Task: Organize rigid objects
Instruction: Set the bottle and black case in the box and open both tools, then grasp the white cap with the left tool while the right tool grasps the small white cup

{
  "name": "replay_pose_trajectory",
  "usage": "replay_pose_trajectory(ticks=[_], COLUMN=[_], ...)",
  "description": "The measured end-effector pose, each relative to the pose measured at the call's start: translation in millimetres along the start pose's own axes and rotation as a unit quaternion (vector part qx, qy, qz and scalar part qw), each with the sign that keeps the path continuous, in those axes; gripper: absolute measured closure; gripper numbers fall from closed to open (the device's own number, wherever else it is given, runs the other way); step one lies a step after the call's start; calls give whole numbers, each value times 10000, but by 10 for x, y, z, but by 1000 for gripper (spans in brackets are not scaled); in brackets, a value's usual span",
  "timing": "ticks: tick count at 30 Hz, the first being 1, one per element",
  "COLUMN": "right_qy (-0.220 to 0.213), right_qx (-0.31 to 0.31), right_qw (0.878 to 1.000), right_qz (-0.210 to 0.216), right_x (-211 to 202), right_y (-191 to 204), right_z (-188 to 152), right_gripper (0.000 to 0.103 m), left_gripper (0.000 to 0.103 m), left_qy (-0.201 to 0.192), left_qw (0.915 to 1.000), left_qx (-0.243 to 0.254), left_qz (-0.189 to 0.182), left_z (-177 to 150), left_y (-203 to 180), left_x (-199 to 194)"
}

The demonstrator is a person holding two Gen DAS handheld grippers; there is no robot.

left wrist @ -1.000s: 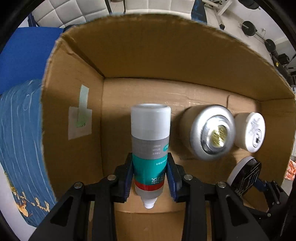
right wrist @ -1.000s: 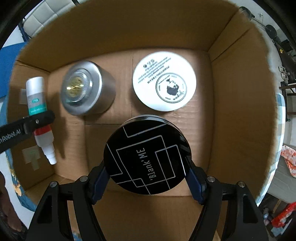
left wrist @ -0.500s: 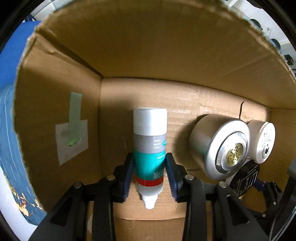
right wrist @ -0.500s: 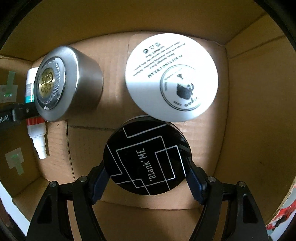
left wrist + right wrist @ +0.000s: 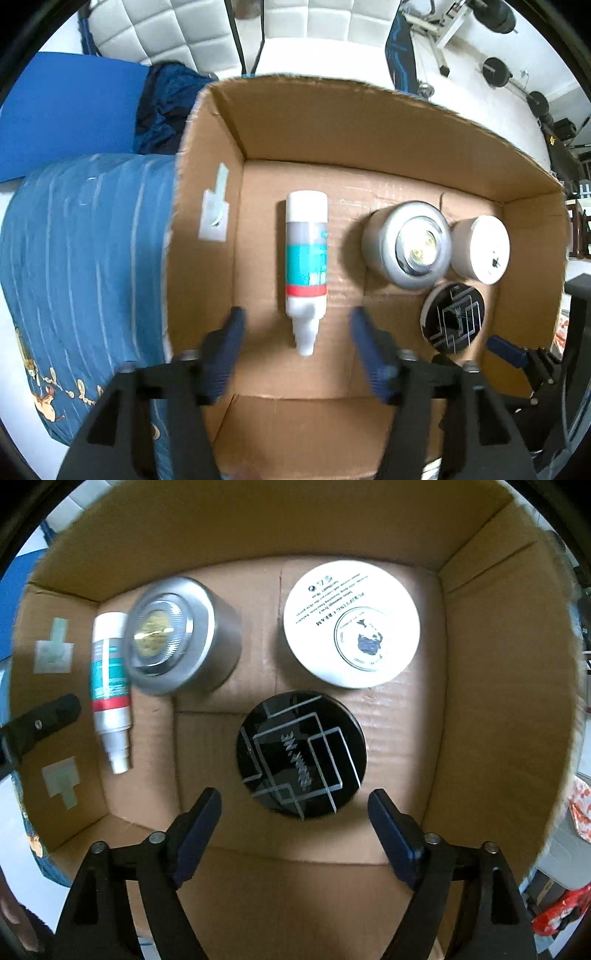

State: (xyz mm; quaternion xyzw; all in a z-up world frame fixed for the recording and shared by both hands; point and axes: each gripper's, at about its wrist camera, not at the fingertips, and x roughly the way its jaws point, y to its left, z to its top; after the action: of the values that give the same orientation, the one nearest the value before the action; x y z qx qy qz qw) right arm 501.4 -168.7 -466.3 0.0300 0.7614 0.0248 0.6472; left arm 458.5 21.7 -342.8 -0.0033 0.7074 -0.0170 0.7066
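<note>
silver tin [image 5: 181, 635] hiding part of the bottle [image 5: 109, 686], black lid [image 5: 452, 317] lettering blurred

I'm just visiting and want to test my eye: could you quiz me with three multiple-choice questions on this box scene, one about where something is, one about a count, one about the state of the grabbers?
1. Where does the black tin lie?
A. On the cardboard box floor, in front of the white jar
B. On top of the silver tin
C. Outside the box

2. How many items are in the box?
A. Two
B. Four
C. Six

3. How are the two grippers?
A. Both clamped on items
B. One open, one clamped
C. Both open, holding nothing

Answers: 1 A, it rests on the floor nearer the right gripper. 2 B, the bottle, silver tin, white jar, black tin. 3 C, the left gripper also stands wide apart, clear of the bottle.
</note>
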Motion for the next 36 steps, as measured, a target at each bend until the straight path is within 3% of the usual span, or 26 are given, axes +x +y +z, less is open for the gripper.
replay_pose_trajectory(ticks=[2, 5, 8, 11, 31, 36], right_qy=[-103, -265, -475, -722, -2108, -2360], right_qx=[-26, -35, 19, 2, 40, -30], right_qw=[9999, 9996, 9989, 9974, 9774, 9716], right_qz=[-3, -21, 54, -1, -140, -158], right_x=[-101, -248, -406, -562, -1515, -1699], right_y=[11, 21, -3, 12, 0, 1], right_z=[-94, -249, -429, -625, -1743, -1990], right_gripper=[18, 8, 0, 0, 0, 0], left_gripper=[29, 12, 7, 2, 2, 2], left_qy=[-215, -479, -638, -865, -2111, -2214], left_qw=[9998, 9988, 9979, 9962, 9774, 9750], left_qx=[29, 35, 34, 21, 145, 202], left_qz=[48, 32, -53, -70, 0, -24], left_z=[-108, -326, -500, -626, -1617, -1821], left_y=[10, 4, -38, -27, -102, -105], left_x=[-140, -353, -512, -668, -1498, -1612])
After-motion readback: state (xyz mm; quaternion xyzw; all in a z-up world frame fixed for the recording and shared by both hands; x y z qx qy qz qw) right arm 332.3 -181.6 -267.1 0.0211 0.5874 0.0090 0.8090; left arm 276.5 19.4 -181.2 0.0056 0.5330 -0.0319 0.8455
